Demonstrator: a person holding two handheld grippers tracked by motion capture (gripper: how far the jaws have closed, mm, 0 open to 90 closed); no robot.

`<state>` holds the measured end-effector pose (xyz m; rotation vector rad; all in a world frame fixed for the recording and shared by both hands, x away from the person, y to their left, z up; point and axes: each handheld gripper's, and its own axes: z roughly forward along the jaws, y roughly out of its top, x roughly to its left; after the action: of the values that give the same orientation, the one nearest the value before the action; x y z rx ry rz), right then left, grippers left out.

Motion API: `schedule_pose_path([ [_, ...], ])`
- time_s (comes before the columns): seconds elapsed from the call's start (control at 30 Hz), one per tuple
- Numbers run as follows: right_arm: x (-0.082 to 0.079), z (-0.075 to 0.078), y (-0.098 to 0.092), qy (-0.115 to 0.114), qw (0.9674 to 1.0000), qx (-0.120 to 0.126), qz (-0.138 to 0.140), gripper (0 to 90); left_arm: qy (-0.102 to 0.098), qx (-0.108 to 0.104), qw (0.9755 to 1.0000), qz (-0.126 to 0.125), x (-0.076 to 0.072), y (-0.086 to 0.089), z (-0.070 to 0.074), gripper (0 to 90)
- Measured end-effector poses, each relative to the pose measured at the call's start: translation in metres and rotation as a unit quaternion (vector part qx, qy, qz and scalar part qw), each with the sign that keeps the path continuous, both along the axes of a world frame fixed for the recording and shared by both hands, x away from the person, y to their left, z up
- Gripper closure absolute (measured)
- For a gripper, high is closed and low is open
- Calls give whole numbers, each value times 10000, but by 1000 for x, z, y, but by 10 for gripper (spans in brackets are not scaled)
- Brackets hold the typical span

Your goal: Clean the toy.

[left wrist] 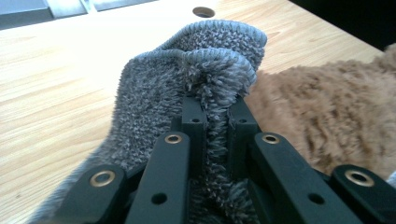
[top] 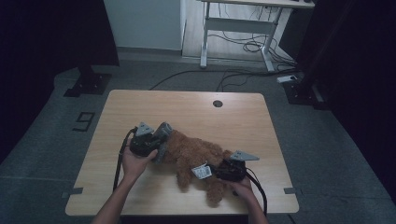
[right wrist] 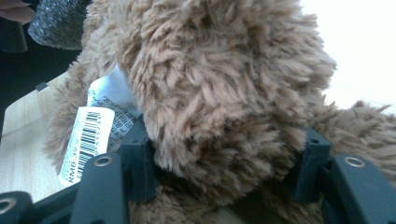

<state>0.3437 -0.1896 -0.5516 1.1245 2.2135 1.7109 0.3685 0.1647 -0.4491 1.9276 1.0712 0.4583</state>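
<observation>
A brown plush toy (top: 196, 156) lies on the wooden table (top: 187, 107), with a white barcode tag (top: 202, 171) on it. A grey fuzzy sock (top: 162, 135) sits at the toy's left end. My left gripper (top: 156, 144) is shut on the sock; in the left gripper view the grey sock (left wrist: 201, 79) is pinched between the jaws, with the brown plush toy (left wrist: 327, 112) to the right. My right gripper (top: 219, 170) is shut on the plush toy near its tag; the right gripper view shows a thick limb of the plush toy (right wrist: 219, 93) between the jaws and the tag (right wrist: 91, 133) beside it.
The table has a round cable hole (top: 217, 103) near its far edge. Beyond it stand a white desk frame (top: 243, 28) with cables on the floor. A dark stand base (top: 88, 84) sits at the far left, and a number marking (top: 83, 121) lies on the floor.
</observation>
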Motion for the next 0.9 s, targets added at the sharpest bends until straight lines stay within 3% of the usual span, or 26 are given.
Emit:
schedule_pose_path([
  [0.2,1,0,0,8,10000,4,1,400,187,68,9995,250,3,14,-16,810],
  [0.33,1,0,0,5,10000,3,0,401,282,-72,9992,280,3,19,-26,812],
  [0.8,0,0,0,-1,10000,6,-3,403,457,24,9984,333,4,23,-37,811],
  [0.9,1,0,-1,8,10000,-2,9,404,658,51,9971,367,6,27,-48,810],
])
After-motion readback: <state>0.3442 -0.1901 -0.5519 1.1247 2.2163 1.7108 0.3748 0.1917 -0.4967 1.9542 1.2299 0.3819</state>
